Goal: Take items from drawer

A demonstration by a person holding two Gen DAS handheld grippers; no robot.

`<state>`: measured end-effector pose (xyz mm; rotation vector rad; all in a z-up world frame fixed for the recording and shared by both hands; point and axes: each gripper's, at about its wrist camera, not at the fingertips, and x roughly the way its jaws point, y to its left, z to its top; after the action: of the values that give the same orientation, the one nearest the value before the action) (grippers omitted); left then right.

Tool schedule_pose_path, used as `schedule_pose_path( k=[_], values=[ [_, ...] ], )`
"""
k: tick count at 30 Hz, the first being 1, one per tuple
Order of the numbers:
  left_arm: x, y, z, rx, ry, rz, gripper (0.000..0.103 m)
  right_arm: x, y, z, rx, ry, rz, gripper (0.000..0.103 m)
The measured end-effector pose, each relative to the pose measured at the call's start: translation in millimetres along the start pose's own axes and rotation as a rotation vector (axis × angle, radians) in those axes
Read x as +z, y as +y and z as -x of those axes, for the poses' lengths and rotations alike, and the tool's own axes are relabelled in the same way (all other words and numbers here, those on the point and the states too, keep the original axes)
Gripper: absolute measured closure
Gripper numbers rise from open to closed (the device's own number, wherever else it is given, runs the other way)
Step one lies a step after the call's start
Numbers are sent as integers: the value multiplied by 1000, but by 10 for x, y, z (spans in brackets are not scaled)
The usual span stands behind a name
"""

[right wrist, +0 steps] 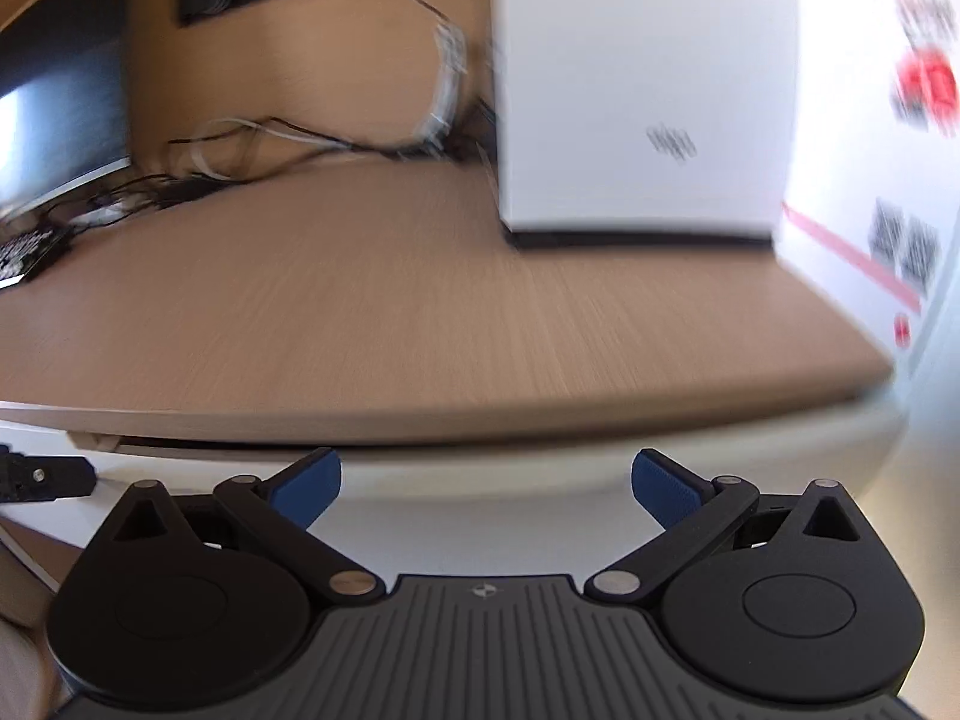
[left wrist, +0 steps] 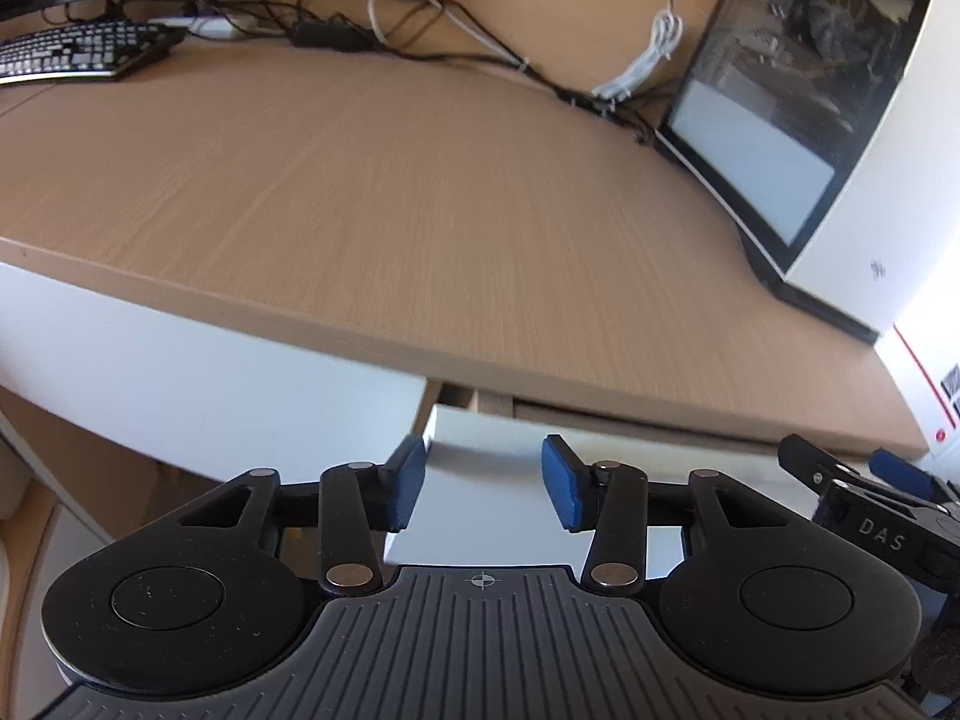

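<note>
A white drawer front (left wrist: 480, 444) sits just under the wooden desk top (left wrist: 420, 210), pulled out a crack so a thin gap shows above it. What the drawer holds is hidden. My left gripper (left wrist: 486, 486) is open, its blue pads straddling the drawer front's left end without pressing on it. My right gripper (right wrist: 486, 492) is wide open and holds nothing, close in front of the same white drawer front (right wrist: 480, 480). Its tip also shows in the left wrist view, where the right gripper (left wrist: 888, 480) stands at the right edge.
On the desk are a black keyboard (left wrist: 78, 51) at the far left, tangled cables (left wrist: 420, 18) at the back, and a white computer case (left wrist: 798, 120) with a dark glass side at the right. A white box (right wrist: 870, 180) with red markings stands beside it.
</note>
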<state>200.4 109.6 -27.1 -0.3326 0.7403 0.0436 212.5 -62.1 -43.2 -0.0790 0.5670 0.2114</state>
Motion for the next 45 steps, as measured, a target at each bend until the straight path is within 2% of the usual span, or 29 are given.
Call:
schedule_pose_path(
  k=[4, 7, 8, 9, 11, 21, 30, 31, 32, 33, 34, 36, 37, 39, 42, 45],
  values=[
    [95, -9, -70, 6, 10, -18, 62, 115, 133, -100, -42, -13, 62, 0],
    [154, -30, -93, 11, 35, -43, 62, 164, 139, -150, -15, 48, 25, 0],
    [160, -33, -91, 10, 40, -48, 62, 155, 150, -212, -21, 109, 22, 0],
    [156, -34, -88, 9, 46, -53, 61, 131, 122, -230, -10, 111, -20, 0],
    [143, -34, -79, 1, 54, -70, 60, 96, 150, -227, -18, 98, -13, 0],
    [222, -29, -95, -28, 129, -107, 59, 256, 198, -318, -20, 210, -27, 0],
    [153, -43, -15, -30, 165, -126, 56, 222, 168, -238, -19, 222, -25, 0],
    [116, -59, -14, -24, 185, -140, 57, 213, 165, -224, -19, 223, -26, 0],
    [56, -68, -29, -30, 217, -151, 71, 207, 164, -208, -18, 225, -25, 0],
    [-29, -51, -104, -135, 315, -111, 100, 203, 165, -188, -17, 228, -24, 0],
    [-150, -58, -157, -186, 388, -60, 94, 200, 169, -171, -14, 231, -22, 0],
    [-365, -196, -96, -149, 358, -128, 91, 201, 177, -146, -11, 237, -17, 0],
    [-433, -214, -61, -144, 345, -126, 90, 209, 174, -142, -9, 242, -13, 0],
    [-505, -137, 6, -156, 344, -43, 88, 225, 156, -148, 7, 251, -8, 0],
    [-511, -65, 217, -129, 294, -21, 88, 238, 142, -161, 33, 245, 24, 0],
    [-358, -74, 468, -80, 180, -47, 88, 241, 137, -171, 43, 239, 35, 0]
  ],
)
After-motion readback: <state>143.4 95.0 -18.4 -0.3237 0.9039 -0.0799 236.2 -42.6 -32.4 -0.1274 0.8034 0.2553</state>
